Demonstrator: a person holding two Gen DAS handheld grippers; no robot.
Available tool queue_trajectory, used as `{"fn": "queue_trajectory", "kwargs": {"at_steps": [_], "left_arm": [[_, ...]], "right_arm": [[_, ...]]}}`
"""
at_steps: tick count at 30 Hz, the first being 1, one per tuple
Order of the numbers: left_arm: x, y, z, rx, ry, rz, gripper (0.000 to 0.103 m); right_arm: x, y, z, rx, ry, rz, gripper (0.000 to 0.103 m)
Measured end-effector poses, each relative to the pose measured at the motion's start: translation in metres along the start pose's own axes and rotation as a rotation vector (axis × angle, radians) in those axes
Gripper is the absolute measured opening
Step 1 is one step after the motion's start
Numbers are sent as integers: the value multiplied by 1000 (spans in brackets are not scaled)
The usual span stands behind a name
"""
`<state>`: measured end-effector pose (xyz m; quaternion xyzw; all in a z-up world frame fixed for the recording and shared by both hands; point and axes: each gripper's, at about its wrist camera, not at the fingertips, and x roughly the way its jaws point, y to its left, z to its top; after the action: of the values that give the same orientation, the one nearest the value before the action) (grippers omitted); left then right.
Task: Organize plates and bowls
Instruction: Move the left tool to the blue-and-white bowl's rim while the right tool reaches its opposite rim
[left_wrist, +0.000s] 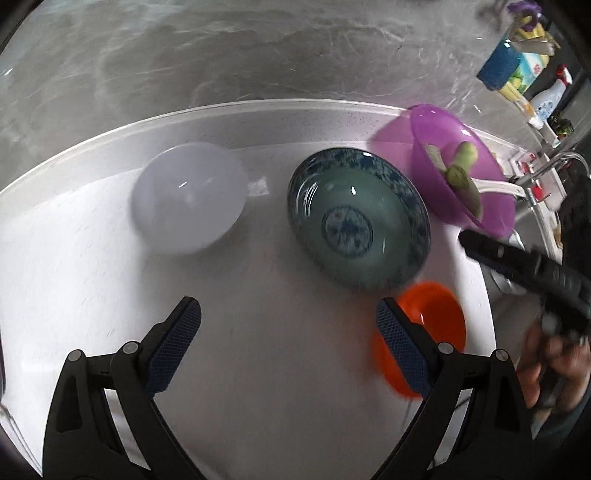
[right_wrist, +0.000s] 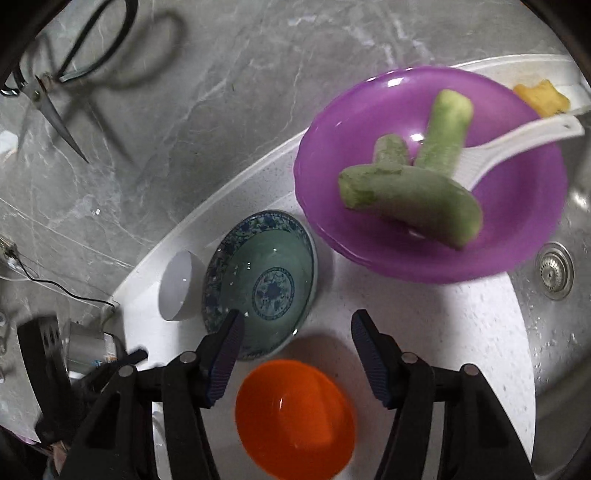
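A white bowl (left_wrist: 188, 197) and a blue-patterned green bowl (left_wrist: 358, 218) stand side by side on the white counter (left_wrist: 258, 369). An orange bowl (left_wrist: 434, 325) sits nearer, partly behind my left gripper's right finger. A purple plate (left_wrist: 461, 170) with green vegetable pieces and a white spoon stands at the right. My left gripper (left_wrist: 290, 317) is open and empty above the counter. My right gripper (right_wrist: 297, 330) is open and empty just above the orange bowl (right_wrist: 295, 417), beside the green bowl (right_wrist: 262, 284). The white bowl (right_wrist: 177, 291) and purple plate (right_wrist: 432, 177) also show there.
A steel sink (right_wrist: 554, 273) with a drain lies right of the counter. Scissors (right_wrist: 55, 92) hang on the grey marble wall. Bottles and sponges (left_wrist: 517, 66) stand at the far right, past a tap (left_wrist: 554, 162). A yellow sponge (right_wrist: 541, 98) lies behind the plate.
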<state>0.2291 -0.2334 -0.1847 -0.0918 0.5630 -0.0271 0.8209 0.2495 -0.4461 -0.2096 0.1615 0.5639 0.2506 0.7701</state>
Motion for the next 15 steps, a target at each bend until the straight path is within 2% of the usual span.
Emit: {"fn": "queue_trajectory", "kwargs": {"at_steps": [2, 5, 8, 11, 15], "left_arm": [[11, -2, 13, 0, 5, -19, 95], [30, -7, 23, 17, 40, -61, 78], [55, -9, 28, 14, 81, -56, 78], [67, -6, 30, -14, 96, -69, 70], [83, -8, 40, -17, 94, -44, 69]], "right_arm": [[9, 3, 3, -23, 18, -16, 59], [22, 4, 7, -28, 37, -44, 56], [30, 4, 9, -22, 50, -55, 53], [38, 3, 13, -27, 58, -76, 47], [43, 1, 17, -14, 64, -87, 45]]}}
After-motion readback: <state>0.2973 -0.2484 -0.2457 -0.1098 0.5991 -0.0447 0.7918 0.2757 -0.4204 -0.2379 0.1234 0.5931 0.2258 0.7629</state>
